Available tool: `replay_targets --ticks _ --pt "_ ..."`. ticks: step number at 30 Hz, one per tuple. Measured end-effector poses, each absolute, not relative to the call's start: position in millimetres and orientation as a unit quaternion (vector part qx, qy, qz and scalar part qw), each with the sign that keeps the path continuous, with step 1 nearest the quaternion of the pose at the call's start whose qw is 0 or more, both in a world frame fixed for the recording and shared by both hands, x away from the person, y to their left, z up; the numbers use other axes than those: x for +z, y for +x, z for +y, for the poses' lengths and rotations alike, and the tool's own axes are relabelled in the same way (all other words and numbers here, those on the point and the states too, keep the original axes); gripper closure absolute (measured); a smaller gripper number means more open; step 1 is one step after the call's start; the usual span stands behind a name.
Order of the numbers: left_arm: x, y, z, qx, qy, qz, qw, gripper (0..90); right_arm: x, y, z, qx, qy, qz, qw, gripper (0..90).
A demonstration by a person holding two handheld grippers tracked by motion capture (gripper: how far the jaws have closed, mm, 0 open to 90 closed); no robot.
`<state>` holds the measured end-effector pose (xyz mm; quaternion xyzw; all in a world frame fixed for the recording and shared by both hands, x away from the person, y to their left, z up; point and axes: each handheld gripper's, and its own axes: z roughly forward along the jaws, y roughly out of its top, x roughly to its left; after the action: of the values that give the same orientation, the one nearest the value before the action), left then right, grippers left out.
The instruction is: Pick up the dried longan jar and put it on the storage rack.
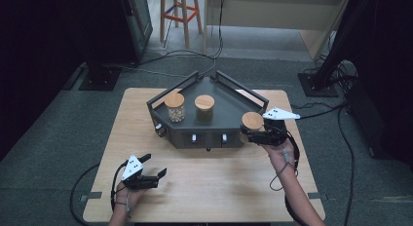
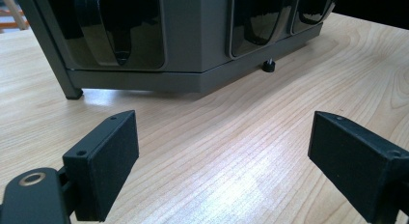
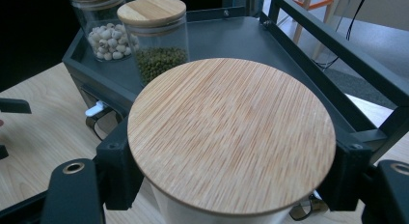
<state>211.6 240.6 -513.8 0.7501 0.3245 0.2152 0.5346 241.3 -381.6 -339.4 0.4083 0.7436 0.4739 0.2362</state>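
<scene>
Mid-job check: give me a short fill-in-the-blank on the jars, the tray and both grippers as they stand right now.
1. The right gripper is shut on a jar with a ____ lid.
2. On the grey tray stand ____ other jars: the white-bean jar and the green-bean jar.
3. The left gripper hovers over the table with its jaws ____.
4. The held jar is at the tray's ____ corner in the high view.

Missing words: wooden; two; open; right

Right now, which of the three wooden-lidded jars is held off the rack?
The jar in the right gripper: its wooden lid sits between the jaws, while the bean jar and green-lentil jar stand on the rack.
</scene>
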Motion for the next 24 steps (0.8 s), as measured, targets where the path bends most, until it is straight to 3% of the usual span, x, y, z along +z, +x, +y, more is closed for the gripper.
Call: replay_targets --ticks 24 --pt "-513.8 211.4 241.5 0.216 0.748 0.325 0.536 10.5 -329.3 259.3 -375.3 0.479 0.404 0.740 0.246 25.2"
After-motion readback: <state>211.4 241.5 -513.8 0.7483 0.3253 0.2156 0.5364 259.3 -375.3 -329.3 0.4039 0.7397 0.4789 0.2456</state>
